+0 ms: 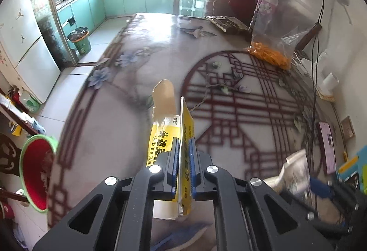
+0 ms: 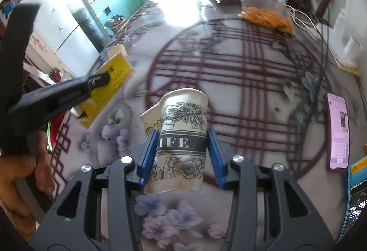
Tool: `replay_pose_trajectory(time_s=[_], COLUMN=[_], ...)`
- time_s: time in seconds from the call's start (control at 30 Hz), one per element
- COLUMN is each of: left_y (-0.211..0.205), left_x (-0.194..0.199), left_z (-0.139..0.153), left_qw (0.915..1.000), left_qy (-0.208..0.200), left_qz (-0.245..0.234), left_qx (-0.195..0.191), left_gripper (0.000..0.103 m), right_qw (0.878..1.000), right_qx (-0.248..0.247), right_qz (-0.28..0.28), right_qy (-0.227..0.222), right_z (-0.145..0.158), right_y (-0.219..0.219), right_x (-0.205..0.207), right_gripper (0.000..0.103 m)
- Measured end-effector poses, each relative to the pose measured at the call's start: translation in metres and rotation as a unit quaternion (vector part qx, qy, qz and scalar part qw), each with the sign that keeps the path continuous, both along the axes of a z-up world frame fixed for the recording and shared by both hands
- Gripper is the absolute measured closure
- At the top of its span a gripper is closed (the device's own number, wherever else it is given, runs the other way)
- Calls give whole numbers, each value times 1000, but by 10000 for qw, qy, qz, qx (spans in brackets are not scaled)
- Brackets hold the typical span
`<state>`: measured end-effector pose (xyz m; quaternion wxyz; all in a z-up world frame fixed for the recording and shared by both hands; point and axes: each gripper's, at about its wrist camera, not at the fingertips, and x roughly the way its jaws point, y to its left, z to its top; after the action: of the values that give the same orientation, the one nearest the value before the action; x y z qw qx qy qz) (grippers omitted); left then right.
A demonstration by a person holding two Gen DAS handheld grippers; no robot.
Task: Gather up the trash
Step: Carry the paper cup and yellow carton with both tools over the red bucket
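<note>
My left gripper is shut on a flattened yellow medicine box and holds it above the patterned table. The same box and left gripper show at the left of the right wrist view. My right gripper is shut on a crumpled paper cup printed with flowers and "LIFE", held above the table. The cup appears blurred at the lower right of the left wrist view. A red bin with a green rim stands beside the table's left edge.
A clear bag of orange snacks and a bottle stand at the table's far right. A pink phone lies at the right edge, with cables near it. A green bin stands on the kitchen floor.
</note>
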<state>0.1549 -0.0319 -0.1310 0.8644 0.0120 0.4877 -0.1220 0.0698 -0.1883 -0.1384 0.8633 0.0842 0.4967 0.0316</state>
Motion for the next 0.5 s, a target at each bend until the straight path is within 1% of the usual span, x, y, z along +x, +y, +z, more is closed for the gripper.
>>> replay_pose_trajectory(time_s=[0.23, 0.5], left_y=[57, 113], left_x=[-24, -34], left_z=[9, 19], left_qw=[9998, 9991], left_qy=[-92, -207], left_qz=[181, 347], left_qx=[40, 90], left_gripper=[97, 97], right_qw=[9994, 9976], right_qx=[-196, -308], right_qz=[278, 580], right_qy=[-106, -209], right_z=[11, 22], right_y=[53, 116], right_x=[6, 12], right_gripper=[60, 60])
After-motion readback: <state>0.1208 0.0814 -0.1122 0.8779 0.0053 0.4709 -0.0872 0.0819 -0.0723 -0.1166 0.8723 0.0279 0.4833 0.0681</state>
